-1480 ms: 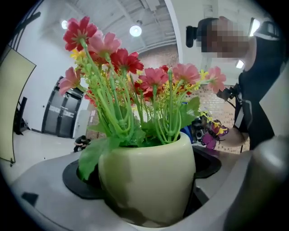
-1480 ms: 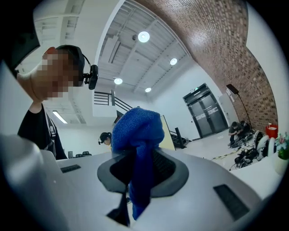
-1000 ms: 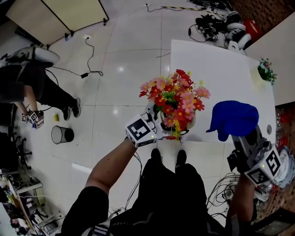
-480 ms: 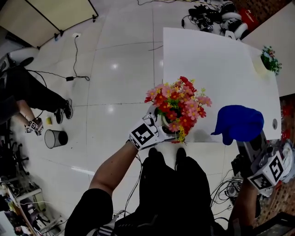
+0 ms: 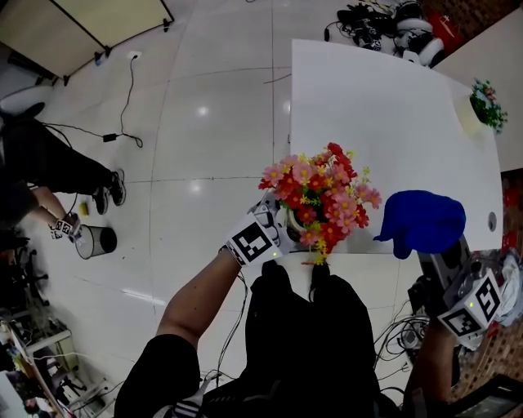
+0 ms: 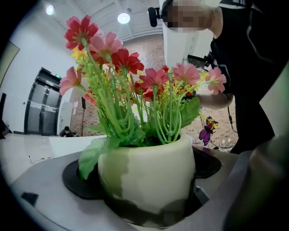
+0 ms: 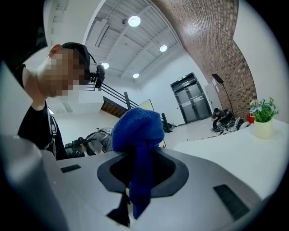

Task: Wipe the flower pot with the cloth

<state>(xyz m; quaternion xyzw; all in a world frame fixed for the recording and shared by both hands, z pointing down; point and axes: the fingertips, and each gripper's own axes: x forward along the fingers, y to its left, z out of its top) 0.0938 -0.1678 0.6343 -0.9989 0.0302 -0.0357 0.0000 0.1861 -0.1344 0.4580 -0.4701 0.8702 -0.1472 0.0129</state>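
A cream flower pot [image 6: 146,180] full of red and pink artificial flowers [image 5: 321,198] is held up off the white table [image 5: 384,106], near its front edge. My left gripper [image 5: 282,224] is shut on the flower pot, with the jaws pressing its sides [image 6: 149,194]. To the right, my right gripper [image 5: 433,257] is shut on a blue cloth [image 5: 422,220]. The blue cloth [image 7: 137,144] bunches up above the jaws and hangs down between them. Cloth and pot are apart.
A small potted plant [image 5: 486,102] stands at the table's far right. Cables and gear [image 5: 384,20] lie on the floor beyond the table. A dark bin [image 5: 96,242] and a person's legs [image 5: 73,175] are on the floor to the left.
The view has shifted, so the table sits higher and further right in frame. The pot and left gripper have dropped slightly toward the table's front edge. Both grips are unchanged.
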